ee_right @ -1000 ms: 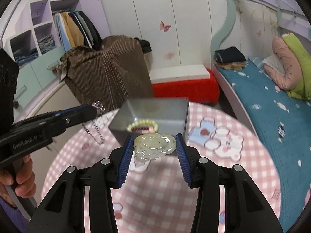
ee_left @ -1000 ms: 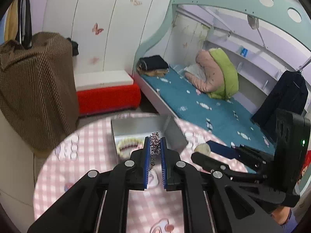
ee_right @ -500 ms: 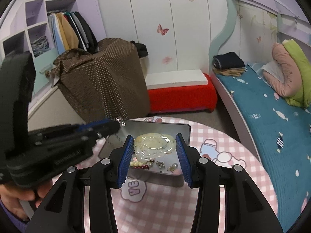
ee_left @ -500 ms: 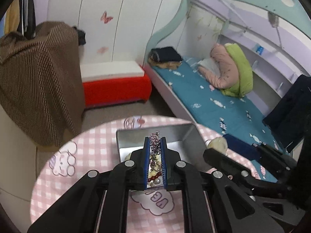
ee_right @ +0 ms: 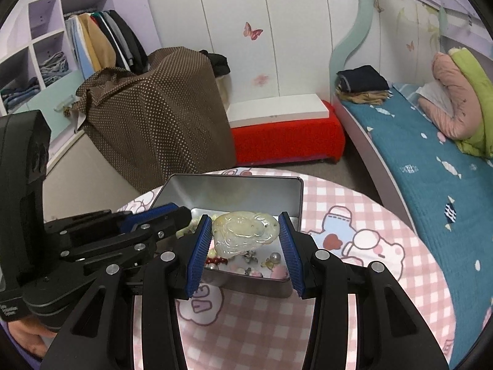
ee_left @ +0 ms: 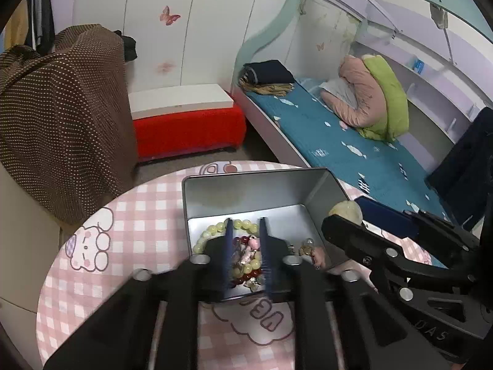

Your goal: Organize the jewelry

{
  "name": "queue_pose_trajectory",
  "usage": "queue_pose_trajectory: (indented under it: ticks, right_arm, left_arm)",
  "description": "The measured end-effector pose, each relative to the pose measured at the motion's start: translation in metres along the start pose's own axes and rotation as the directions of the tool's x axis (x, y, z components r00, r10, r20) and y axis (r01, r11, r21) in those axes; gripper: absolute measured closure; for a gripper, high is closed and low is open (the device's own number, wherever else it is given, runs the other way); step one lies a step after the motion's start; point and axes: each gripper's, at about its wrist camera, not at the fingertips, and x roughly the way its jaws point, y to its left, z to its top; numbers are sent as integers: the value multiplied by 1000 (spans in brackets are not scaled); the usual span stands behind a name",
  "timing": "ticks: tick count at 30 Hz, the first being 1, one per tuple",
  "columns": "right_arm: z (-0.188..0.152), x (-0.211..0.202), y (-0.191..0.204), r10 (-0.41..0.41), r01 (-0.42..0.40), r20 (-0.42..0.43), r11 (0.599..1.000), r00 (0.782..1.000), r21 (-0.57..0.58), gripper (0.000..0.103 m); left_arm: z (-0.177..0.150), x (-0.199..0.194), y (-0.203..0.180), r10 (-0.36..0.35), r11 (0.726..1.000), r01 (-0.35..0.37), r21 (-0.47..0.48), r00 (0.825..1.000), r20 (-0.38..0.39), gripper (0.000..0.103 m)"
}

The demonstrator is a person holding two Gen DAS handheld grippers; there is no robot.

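A: Where's the jade pendant?
B: Over the tin, right gripper jaws clamped on its edges. Stiff, slick, chippable. Left gripper jaws narrow, apparently empty.

Tin box sits on the round table, toward its far edge. In the box: bead bracelet at left, loose charms at right. Behind the box, on the floor: low bench. Left of the box: covered suitcase. Right of the box: bed.
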Motion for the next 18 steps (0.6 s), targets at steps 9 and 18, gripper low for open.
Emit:
queue_pose_trajectory:
  ticks: [9,18]
  right_arm:
    - [-1,7,-7,13,-12,-15,999,1000,33,59]
    - [-2,13,-10,29,-27,-31,998,999,54,59]
  left_arm:
    - [-3,-10,2,4,1000,-4,-12,999,33,66]
    - [-9,-23,3,23,1000,-22,-18,998,60,65]
